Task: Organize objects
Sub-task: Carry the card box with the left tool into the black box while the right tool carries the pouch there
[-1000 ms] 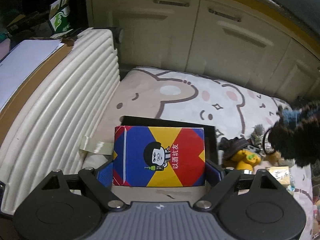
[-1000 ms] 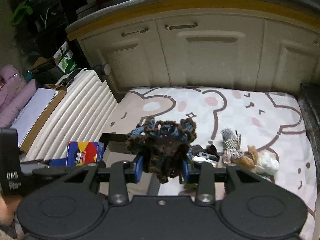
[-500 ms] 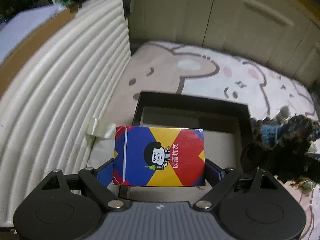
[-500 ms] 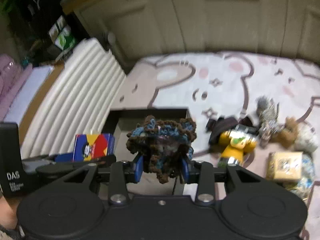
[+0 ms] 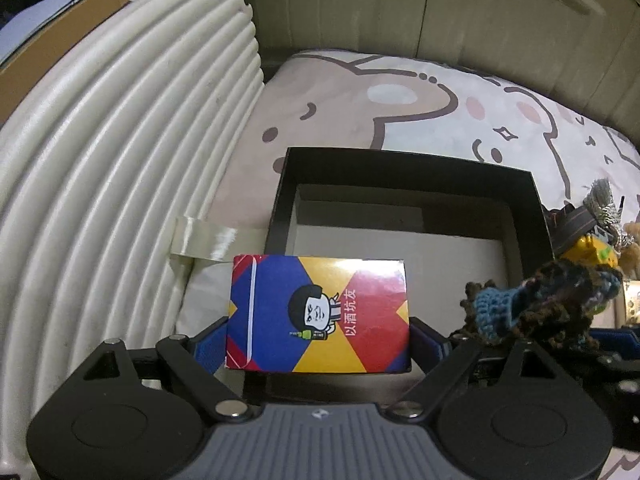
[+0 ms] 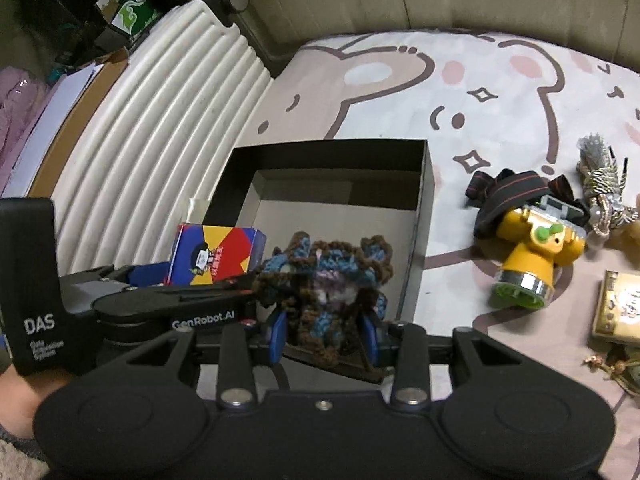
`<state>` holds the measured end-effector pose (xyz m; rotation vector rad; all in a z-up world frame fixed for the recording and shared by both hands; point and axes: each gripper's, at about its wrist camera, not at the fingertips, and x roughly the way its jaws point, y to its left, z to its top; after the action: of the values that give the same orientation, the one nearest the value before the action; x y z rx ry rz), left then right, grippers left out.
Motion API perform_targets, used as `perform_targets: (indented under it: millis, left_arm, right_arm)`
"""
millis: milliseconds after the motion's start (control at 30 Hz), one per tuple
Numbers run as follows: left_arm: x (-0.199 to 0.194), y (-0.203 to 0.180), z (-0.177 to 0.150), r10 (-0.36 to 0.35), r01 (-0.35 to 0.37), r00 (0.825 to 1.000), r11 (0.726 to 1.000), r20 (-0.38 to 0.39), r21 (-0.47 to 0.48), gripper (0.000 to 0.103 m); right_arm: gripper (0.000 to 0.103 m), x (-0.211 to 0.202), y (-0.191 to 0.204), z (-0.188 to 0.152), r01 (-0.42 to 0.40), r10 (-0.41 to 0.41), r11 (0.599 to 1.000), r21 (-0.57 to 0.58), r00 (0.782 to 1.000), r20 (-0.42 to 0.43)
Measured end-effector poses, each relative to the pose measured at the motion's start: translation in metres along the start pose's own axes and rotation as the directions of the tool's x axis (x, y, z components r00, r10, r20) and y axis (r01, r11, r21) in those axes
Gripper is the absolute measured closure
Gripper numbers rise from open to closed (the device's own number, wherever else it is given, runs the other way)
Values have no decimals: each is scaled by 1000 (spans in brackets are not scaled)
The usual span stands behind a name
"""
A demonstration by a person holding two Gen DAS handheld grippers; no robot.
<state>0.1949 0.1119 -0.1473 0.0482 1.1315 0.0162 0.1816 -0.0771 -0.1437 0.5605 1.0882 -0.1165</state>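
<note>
— Left gripper (image 5: pixel 318 338) clamping the colourful card box (image 5: pixel 318 314) by its two short sides, hovering over the near-left corner of the open black box (image 5: pixel 408 168) on the bear-print bed cover (image 5: pixel 360 92). Jaws spread wide but pads pressing on the card box. Showing also a roll of clear tape (image 5: pixel 204 238) wedged between the black box and the ribbed white cushion (image 5: pixel 120 140).

— Right gripper (image 6: pixel 324 330) clenching the brown-and-blue crocheted piece (image 6: pixel 324 276), hanging over the near edge of the same black box. Catching what the left view mostly cuts off: the yellow headlamp (image 6: pixel 536 252) with its black strap, a striped tassel (image 6: pixel 600 176), a gold packet (image 6: pixel 620 308), all lying on the cover right of the box.

— Inside of the black box looking bare in both views.
</note>
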Motion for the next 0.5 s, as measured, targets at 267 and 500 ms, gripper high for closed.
perform_targets:
  millis: [267,500]
  left_arm:
    - [-10,8,3,34,-33,999,999,38,-17,3]
    - [0,21,4,69,-67,997,996,24,-62,4]
  right_arm:
    - [64,11,3,3,13,-14,1000,-7,1000,-27]
    - [64,24,12,4,61,-63,997,-53,997,-39]
